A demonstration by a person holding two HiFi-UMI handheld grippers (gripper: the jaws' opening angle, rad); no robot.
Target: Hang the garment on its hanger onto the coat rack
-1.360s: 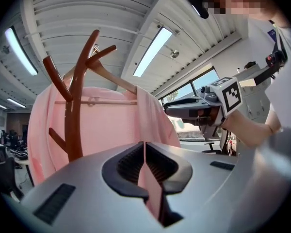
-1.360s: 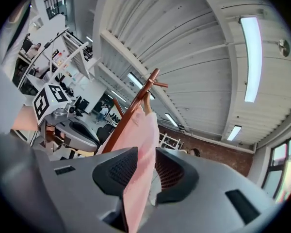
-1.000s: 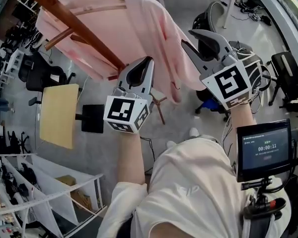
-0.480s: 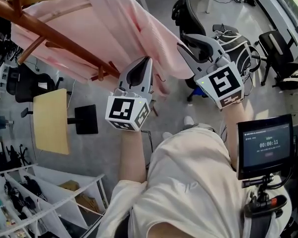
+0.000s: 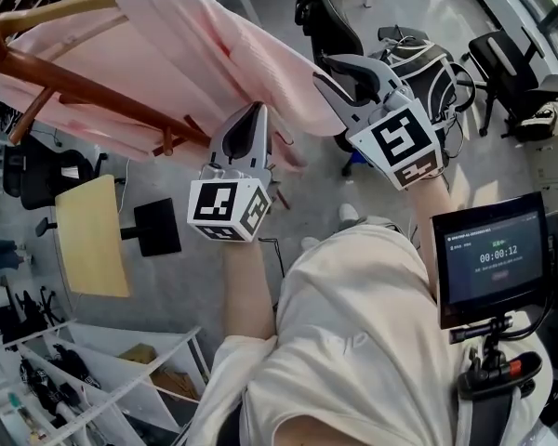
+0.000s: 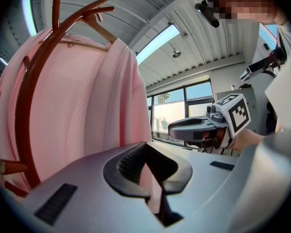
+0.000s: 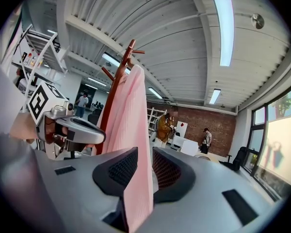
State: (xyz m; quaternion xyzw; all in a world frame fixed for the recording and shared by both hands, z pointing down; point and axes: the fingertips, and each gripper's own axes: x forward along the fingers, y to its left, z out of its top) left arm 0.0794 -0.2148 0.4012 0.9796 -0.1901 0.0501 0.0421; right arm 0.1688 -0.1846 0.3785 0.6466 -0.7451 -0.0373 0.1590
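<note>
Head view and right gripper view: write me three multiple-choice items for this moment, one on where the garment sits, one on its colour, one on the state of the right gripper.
1. What does the garment sit on?
A. a chair back
B. a wooden hanger
C. the floor

2. What colour is the garment?
A. pink
B. dark blue
C. green

3. How does the right gripper stand?
A. wide open and empty
B. closed on the hanger's wood
C. its fingers closed on the garment's cloth

Answers:
1 B: in the head view the light wooden arm runs into the cloth at the shoulder.
2 A: the cloth is pale pink in all three views.
3 C: in the right gripper view a strip of pink cloth fills the gap between the two pads.
</note>
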